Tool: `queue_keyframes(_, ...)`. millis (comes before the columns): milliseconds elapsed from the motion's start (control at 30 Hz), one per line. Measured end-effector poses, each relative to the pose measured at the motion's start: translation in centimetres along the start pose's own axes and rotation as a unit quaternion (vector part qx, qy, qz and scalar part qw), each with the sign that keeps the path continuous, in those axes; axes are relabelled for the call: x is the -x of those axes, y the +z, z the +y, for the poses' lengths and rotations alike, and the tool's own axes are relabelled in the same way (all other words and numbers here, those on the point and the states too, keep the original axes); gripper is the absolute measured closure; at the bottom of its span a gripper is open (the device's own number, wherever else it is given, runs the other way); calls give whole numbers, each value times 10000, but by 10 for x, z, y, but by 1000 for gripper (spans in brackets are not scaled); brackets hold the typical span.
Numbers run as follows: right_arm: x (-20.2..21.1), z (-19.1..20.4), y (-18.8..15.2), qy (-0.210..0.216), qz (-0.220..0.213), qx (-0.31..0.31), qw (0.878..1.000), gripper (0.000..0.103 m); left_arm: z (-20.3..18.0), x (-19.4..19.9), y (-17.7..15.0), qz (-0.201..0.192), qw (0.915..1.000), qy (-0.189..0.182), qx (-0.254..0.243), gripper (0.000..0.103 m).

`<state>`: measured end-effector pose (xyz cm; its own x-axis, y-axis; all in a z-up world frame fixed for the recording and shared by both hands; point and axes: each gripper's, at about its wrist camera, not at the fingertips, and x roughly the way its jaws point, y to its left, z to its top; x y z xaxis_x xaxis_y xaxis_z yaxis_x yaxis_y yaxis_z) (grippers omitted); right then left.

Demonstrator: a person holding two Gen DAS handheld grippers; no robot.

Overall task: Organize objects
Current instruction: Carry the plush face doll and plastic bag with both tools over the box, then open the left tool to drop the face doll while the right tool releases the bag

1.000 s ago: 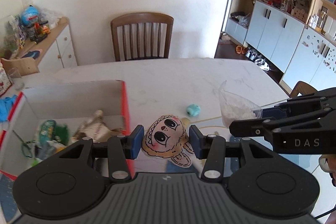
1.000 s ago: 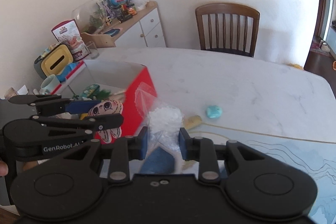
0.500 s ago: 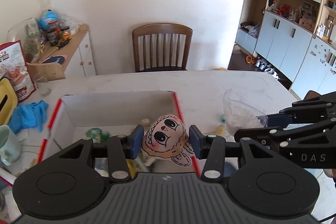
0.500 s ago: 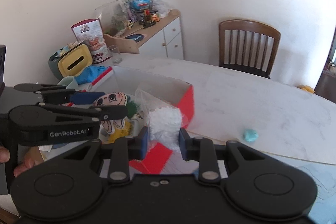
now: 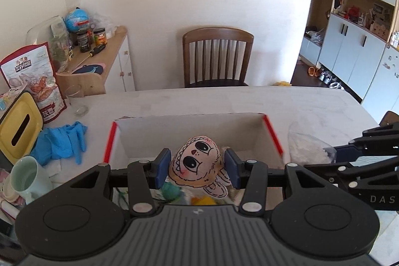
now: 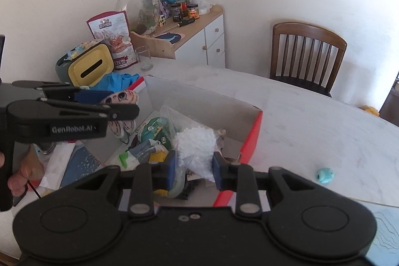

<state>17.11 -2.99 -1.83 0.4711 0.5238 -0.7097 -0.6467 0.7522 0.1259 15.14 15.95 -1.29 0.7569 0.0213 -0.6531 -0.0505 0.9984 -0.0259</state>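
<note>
Left hand-held gripper (image 5: 197, 167) grips doll (image 5: 197, 166) over box (image 5: 271, 133).

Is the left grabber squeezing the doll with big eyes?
Touching. In the left wrist view, both blue pads of the left gripper press against the sides of the plush doll.
</note>
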Motion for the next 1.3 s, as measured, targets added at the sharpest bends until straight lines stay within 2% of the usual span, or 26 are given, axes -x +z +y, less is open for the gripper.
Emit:
queue_keyframes(433,-65,9,21,-261,250,104,9993,75,42,-61,16,176,9998,97,-9,56)
queue_keyframes(933,-149,17,30,-522,587,378,9962,75,55,-136,7,683,9975,132,-133,56)
queue_keyframes(1300,-172,18,22,-500,808,430,9945,74,53,-157,3,955,9953,45,-171,56)
